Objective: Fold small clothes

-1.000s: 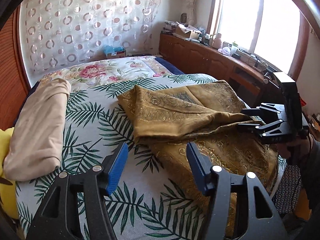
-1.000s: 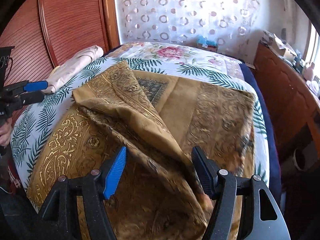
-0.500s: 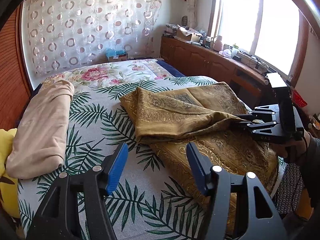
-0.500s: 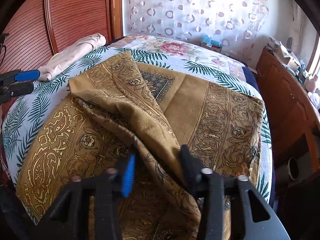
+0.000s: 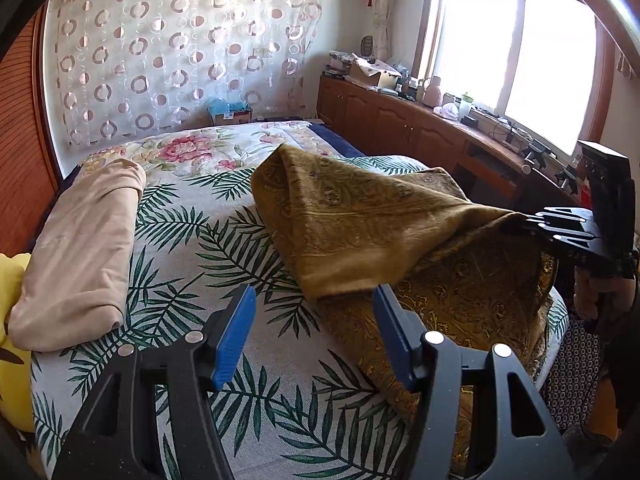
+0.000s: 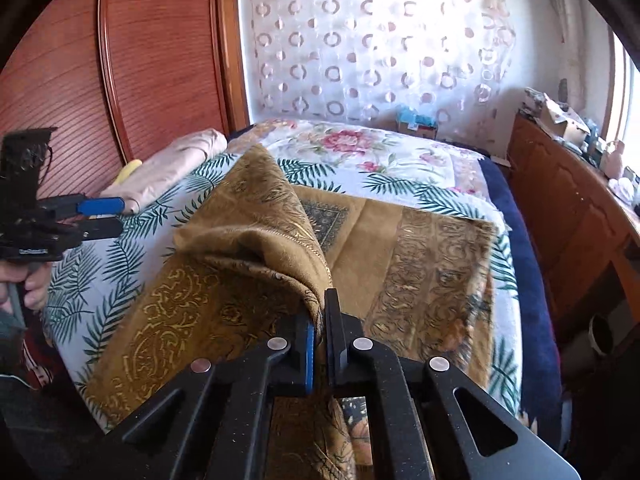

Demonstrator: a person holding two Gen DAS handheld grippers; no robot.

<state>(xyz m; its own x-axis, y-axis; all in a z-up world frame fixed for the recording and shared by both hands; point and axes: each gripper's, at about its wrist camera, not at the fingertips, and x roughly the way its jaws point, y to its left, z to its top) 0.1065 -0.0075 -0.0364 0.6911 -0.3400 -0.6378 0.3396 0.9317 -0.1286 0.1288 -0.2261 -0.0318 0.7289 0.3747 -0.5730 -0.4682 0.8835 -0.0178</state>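
- Surface: bed [image 5: 256,360] with a palm-leaf print cover; floral section toward the far end. Blue edge on the window side.
- Room: circle-pattern sheer curtain [image 5: 180,60] on the far wall, slatted red-brown wood panel [image 6: 152,48] on one side, wooden cabinet run [image 5: 400,120] under a bright window, cluttered top.
- Task item: gold patterned cloth [image 5: 380,220] lies on the window half of the bed, one part lifted into a peaked fold.
- Right gripper [image 6: 319,320]: jaws pressed together, pinching a bunched edge of the cloth; cloth rises off the bed toward it.
- Left gripper [image 5: 314,332]: jaws spread, nothing between them, over the leaf print just beside the cloth's near edge.
- Also on the bed: rolled beige fabric [image 5: 80,248] along the panel side, yellow item [image 5: 12,340] next to it.
- Writing: small lettering on the gripper bodies, not readable.
- View diff: only the left wrist view shows the window; only the right wrist view shows the cloth's flat far half with its dark centre motif [image 6: 326,216].
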